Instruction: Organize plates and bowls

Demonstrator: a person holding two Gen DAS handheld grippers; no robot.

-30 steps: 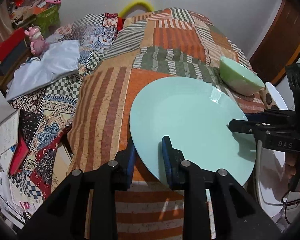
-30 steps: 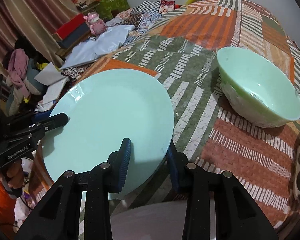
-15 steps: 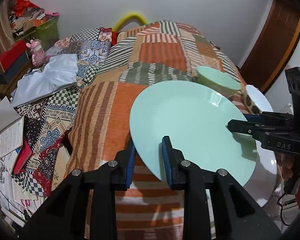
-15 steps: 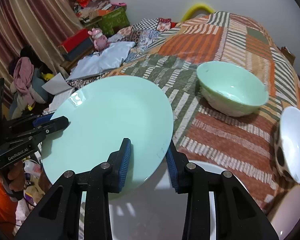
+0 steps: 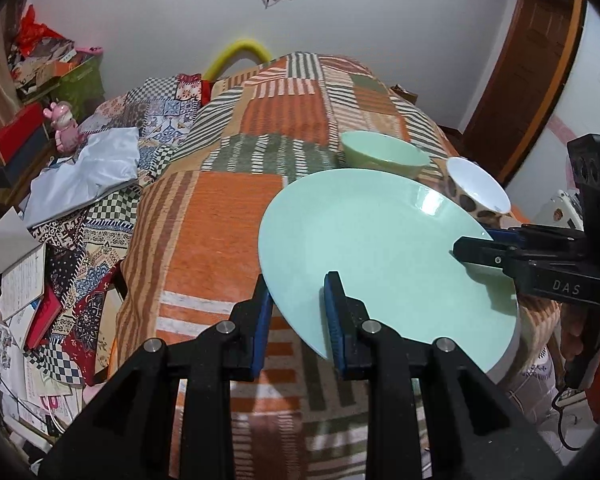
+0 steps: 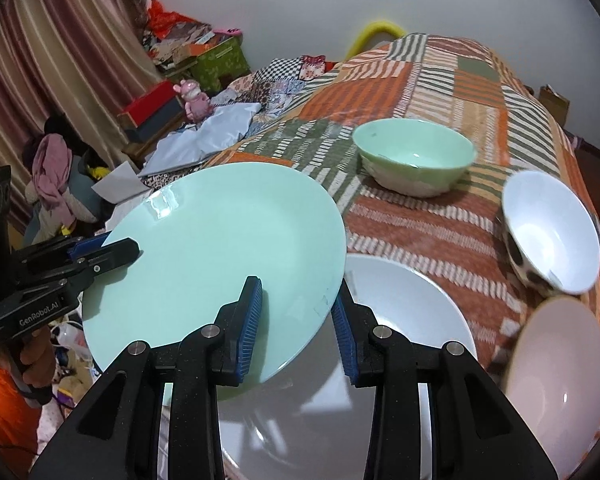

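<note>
The mint-green plate (image 5: 384, 252) is lifted and tilted above the near edge of the bed, held from 2 sides. The left gripper (image 5: 298, 312) pinches its near-left rim, 1 blue-padded finger under the plate and 1 over it. The right gripper (image 6: 298, 320) pinches the opposite rim the same way, its fingers (image 6: 250, 312) closed on the edge. Directly beneath the plate lies a white plate (image 6: 404, 312) on the patchwork quilt (image 5: 220, 216). Farther back on the quilt sits a mint-green bowl (image 6: 414, 154). To the right of it stands a white bowl with dark spots (image 6: 548, 232), and nearest on the right a pale pink bowl (image 6: 556, 368).
</note>
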